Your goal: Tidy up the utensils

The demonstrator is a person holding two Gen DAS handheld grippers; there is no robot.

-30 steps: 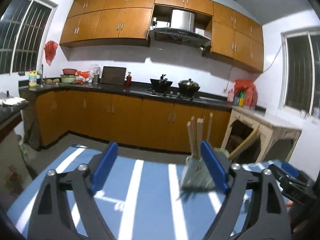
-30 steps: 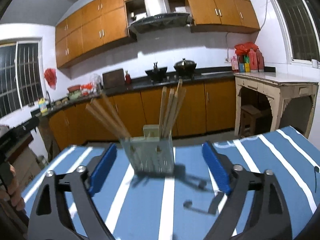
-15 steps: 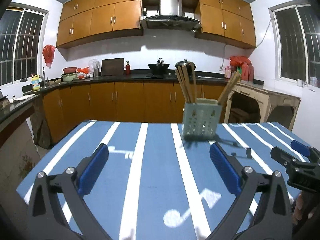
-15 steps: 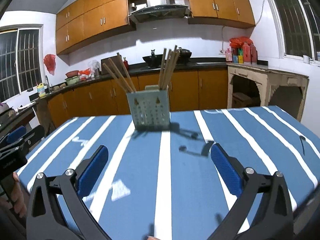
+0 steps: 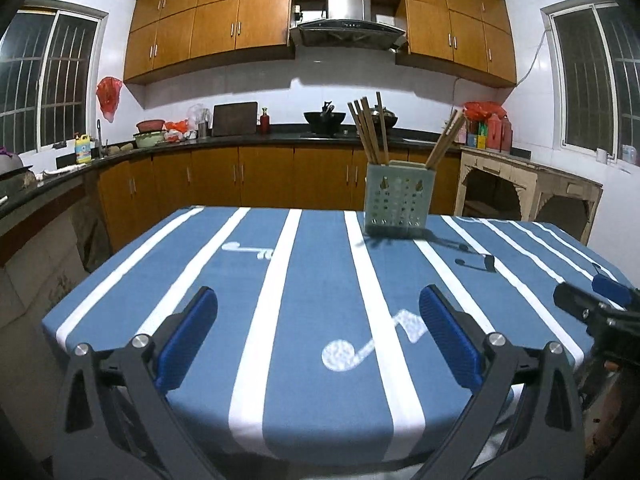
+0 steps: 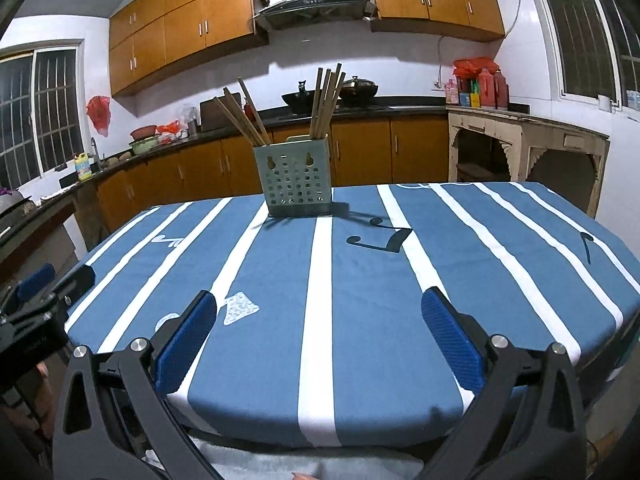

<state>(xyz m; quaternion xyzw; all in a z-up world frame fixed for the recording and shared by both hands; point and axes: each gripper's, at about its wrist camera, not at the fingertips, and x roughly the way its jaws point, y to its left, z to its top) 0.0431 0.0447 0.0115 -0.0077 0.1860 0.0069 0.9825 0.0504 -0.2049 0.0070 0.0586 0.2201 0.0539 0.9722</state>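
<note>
Evidently the sorting is finished or close to it: every wooden chopstick in sight stands inside the pale green perforated plastic utensil holder [image 5: 396, 199], which sits upright toward the far side of the blue cloth-covered table with white stripes [image 5: 280, 320]. The chopsticks are split into two groups, a larger bundle of wooden chopsticks [image 5: 368, 130] in one compartment and a smaller, leaning pair of wooden chopsticks [image 5: 445, 140] in the other, probably so that kinds or sizes stay apart. No loose utensil shows on the cloth.

Both tools hang at the near edge of the table, well apart from the holder. The left gripper [image 5: 318, 336], black-armed with blue pads, has its jaws spread wide and nothing between them. The right gripper [image 6: 320, 338] is likewise spread wide and empty. Held back and low like this, they leave the holder undisturbed, which suits a pause or a wrap-up rather than a fresh reach.
</note>
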